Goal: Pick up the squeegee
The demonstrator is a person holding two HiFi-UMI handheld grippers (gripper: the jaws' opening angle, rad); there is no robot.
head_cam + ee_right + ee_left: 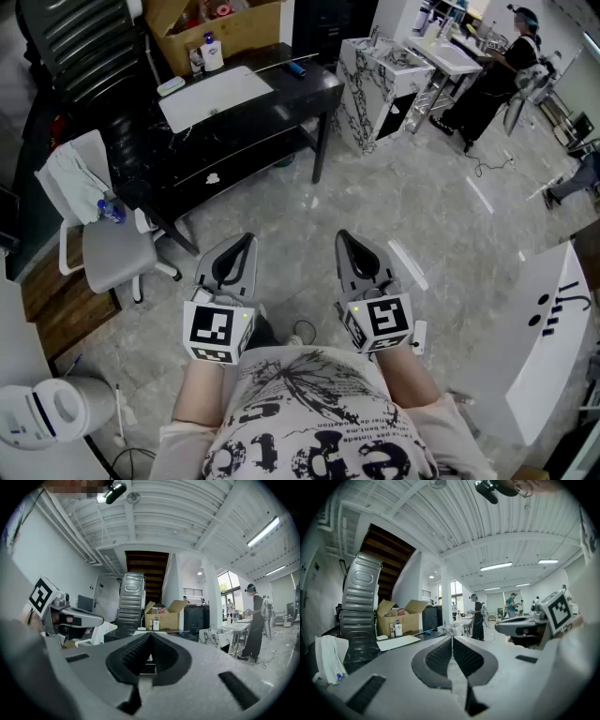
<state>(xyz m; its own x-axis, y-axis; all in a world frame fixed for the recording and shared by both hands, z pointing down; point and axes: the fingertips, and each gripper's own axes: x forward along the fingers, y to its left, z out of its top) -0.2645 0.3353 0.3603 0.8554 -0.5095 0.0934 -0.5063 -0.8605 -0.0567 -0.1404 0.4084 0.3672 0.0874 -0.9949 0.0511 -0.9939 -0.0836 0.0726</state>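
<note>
I cannot pick out a squeegee in any view. My left gripper (246, 240) and right gripper (341, 235) are held side by side at waist height over the grey floor, both pointing level toward the black table (298, 94). The left gripper (452, 637) has its jaws meeting at the tips with nothing between them. The jaws of the right gripper (150, 634) are likewise shut and hold nothing. On the table lie a flat white board (216, 94), a small white object (171, 86) and a small blue item (296, 68).
A cardboard box (217, 23) and a bottle (213, 52) stand at the table's back. A grey chair (114, 251) with a white cloth (77, 183) is at the left. A marble-patterned cabinet (380, 84) and a person (497, 80) are farther right; a white counter (553, 337) is near right.
</note>
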